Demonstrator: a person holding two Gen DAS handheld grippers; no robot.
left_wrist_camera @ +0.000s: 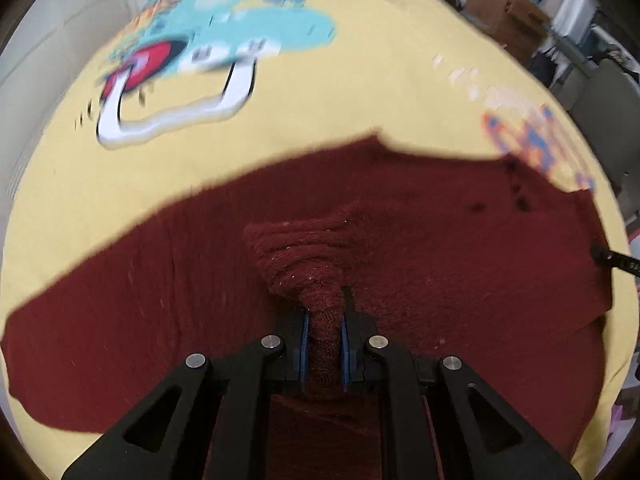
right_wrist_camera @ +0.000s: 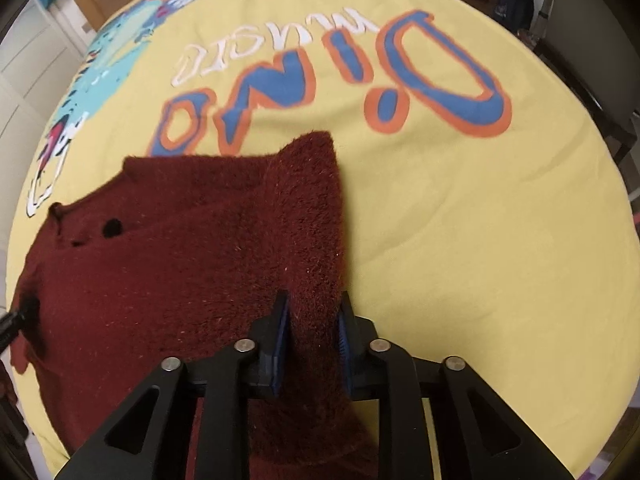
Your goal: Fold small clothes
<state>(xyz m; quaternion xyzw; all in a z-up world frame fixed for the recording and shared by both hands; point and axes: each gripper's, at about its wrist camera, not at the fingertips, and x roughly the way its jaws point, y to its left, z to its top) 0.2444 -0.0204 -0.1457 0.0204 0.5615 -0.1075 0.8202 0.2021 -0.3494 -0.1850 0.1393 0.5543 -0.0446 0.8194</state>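
A small dark red fuzzy sweater (left_wrist_camera: pixel 440 264) lies spread on a yellow printed cloth (left_wrist_camera: pixel 360 92). My left gripper (left_wrist_camera: pixel 325 320) is shut on a bunched fold of the sweater, lifted into a ridge in front of the fingers. In the right wrist view the sweater (right_wrist_camera: pixel 160 264) lies to the left with dark buttons near its neckline. My right gripper (right_wrist_camera: pixel 312 320) is shut on a folded sleeve or edge of it, which runs forward to a point. The tip of the other gripper (right_wrist_camera: pixel 16 320) shows at the far left edge.
The yellow cloth (right_wrist_camera: pixel 460 220) carries a blue and orange "Dino" print and a teal dinosaur picture (left_wrist_camera: pixel 224 32). Cardboard boxes and shelves (left_wrist_camera: pixel 520 4) stand beyond the table's right edge. White cabinet doors (right_wrist_camera: pixel 28 68) are at the left.
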